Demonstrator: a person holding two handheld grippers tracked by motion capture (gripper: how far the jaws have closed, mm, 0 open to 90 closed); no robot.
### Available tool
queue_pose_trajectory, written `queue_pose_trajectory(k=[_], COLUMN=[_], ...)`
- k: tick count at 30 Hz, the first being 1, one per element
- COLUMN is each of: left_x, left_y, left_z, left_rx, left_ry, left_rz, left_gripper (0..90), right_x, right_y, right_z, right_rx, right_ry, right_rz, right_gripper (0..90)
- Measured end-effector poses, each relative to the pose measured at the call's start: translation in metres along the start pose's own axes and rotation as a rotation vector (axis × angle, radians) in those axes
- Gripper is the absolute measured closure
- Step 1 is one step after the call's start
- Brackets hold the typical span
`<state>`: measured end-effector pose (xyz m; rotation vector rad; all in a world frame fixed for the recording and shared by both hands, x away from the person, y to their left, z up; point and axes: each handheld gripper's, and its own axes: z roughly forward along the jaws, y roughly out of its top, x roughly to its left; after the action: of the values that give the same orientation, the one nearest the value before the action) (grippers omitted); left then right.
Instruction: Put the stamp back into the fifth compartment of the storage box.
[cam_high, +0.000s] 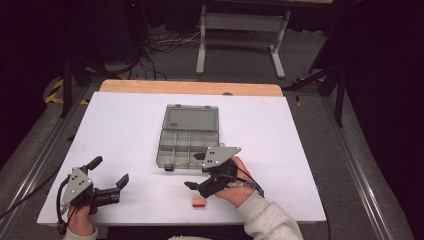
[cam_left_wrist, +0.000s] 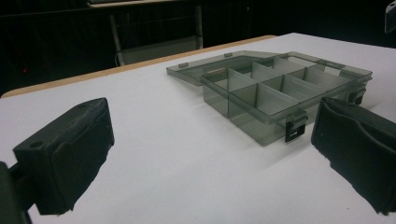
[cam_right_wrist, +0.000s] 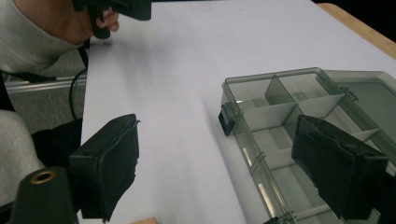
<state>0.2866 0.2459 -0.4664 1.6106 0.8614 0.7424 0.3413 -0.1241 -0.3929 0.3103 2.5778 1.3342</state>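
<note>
An open organiser box of smoky clear plastic lies mid-table, its lid flat behind it and its compartments bare. Near the front edge rests a small orange block. My right gripper hovers open at the box's front right corner, just above the block, with nothing between its pads. Along its jaws I see the box to the right and a sliver of the block at the bottom. My left gripper is open at the front left, facing the box across bare table.
The white table top has a wooden strip at its far edge. Beyond it stand a metal frame and cables on the floor. The other hand with its gripper shows at the top left of the right gripper view.
</note>
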Motion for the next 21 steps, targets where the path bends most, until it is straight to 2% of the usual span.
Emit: queue_pose_trajectory(k=[3,4,5,8,15,16,21], left_x=[0.0001,0.0,0.0,-0.0003,-0.0005,-0.0006,-0.0006], left_y=[0.0002,0.0003,0.0003,0.0003,0.0004,0.0004,0.0004], left_z=[-0.0004,-0.0005,-0.0005,-0.0002,-0.0004,-0.0004,-0.0004], left_rx=[0.001,0.003,0.003,0.002,0.001,0.001,0.002], left_ry=[0.0,0.0,0.0,0.001,0.001,-0.001,-0.003], left_rz=[0.002,0.004,0.004,0.003,0.004,0.005,0.006], left_gripper=[0.2,0.2,0.2,0.2,0.2,0.2,0.2], right_x=[0.0005,0.0006,0.0006,-0.0002,-0.0002,0.0004,0.001], right_y=[0.0009,0.0023,0.0023,0.0037,0.0049,0.0051,0.0041], right_z=[0.0001,0.0003,0.0003,0.001,0.0041,0.0059,0.0095], right_rx=[0.026,0.061,0.061,0.111,0.171,0.198,0.244], right_ry=[0.004,0.015,0.015,0.033,0.057,0.066,0.08], right_rz=[-0.013,-0.021,-0.021,-0.032,-0.056,-0.063,-0.071], right_gripper=[18.0,19.5,19.5,19.8,19.8,19.8,19.7])
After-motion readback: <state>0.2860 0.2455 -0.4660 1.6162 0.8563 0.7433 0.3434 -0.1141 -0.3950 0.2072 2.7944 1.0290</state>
